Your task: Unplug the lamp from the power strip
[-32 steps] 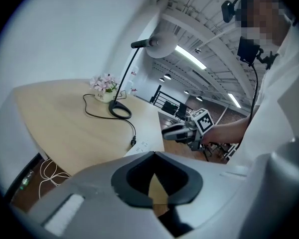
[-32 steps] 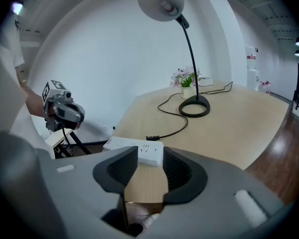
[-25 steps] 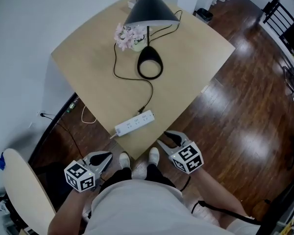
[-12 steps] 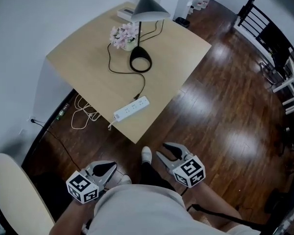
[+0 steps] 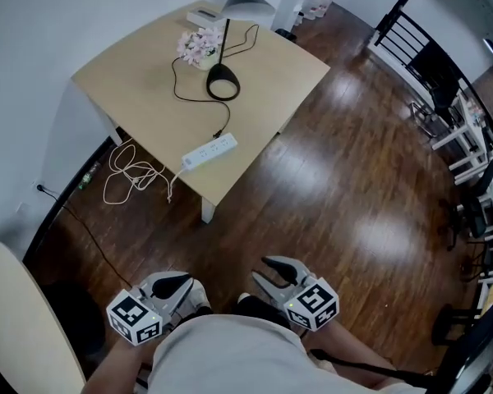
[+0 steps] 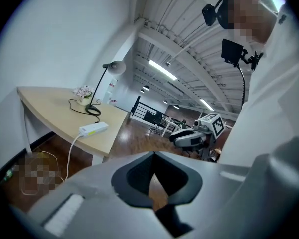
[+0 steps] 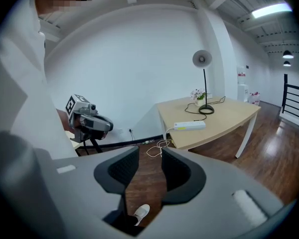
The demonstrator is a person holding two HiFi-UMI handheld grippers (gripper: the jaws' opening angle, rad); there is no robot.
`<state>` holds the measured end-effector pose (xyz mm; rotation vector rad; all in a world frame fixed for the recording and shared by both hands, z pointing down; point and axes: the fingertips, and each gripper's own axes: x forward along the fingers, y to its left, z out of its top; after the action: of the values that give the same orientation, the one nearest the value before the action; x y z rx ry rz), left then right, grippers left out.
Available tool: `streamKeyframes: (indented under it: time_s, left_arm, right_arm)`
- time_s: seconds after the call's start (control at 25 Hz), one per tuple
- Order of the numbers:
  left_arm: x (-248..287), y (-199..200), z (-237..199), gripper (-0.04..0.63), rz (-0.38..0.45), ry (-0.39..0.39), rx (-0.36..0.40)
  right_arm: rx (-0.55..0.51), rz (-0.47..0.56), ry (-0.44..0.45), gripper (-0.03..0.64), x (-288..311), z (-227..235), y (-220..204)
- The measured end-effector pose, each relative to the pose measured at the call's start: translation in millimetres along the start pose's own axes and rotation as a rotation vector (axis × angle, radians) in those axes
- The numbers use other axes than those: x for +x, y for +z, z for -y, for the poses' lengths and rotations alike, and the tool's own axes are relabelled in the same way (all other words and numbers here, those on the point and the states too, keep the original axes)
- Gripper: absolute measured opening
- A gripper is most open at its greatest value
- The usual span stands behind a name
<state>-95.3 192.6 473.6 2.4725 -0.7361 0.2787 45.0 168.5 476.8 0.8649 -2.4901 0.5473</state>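
Left tongs (image 5: 181, 281) clenched tip to tip, empty, low over wood floor (image 5: 329, 203). Well ahead of both tongs: power strip (image 5: 209, 151) at near edge of table (image 5: 131, 89), black cord (image 5: 175, 84) entering far end; lamp (image 5: 223, 79) beyond. Right tongs (image 5: 260, 268) released, only floor between jaws.

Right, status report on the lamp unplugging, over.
Left gripper shut, empty; right gripper open, empty. Both far from the table. Lamp looks plugged into the power strip. Loose white cable on floor beside table, no blocker seen.
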Motion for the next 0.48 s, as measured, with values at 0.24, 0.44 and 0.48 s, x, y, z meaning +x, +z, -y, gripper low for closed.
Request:
streamKeyframes:
  time_s: [0.24,0.44,0.48]
  left_arm:
    - [4,2,41,0.006,0.061,0.069,0.012]
    - [26,7,100,0.006,0.095,0.083,0.043]
    - [28,8,111,0.006,0.098,0.092,0.056]
  right_arm:
    - [-0.051,0.057,0.050,0.147,-38,-7,-5]
    - [-0.087,0.095,0.089,0.147,-85,-11,-21]
    - [-0.089,0.104,0.099,0.147,-94,-12,-25]
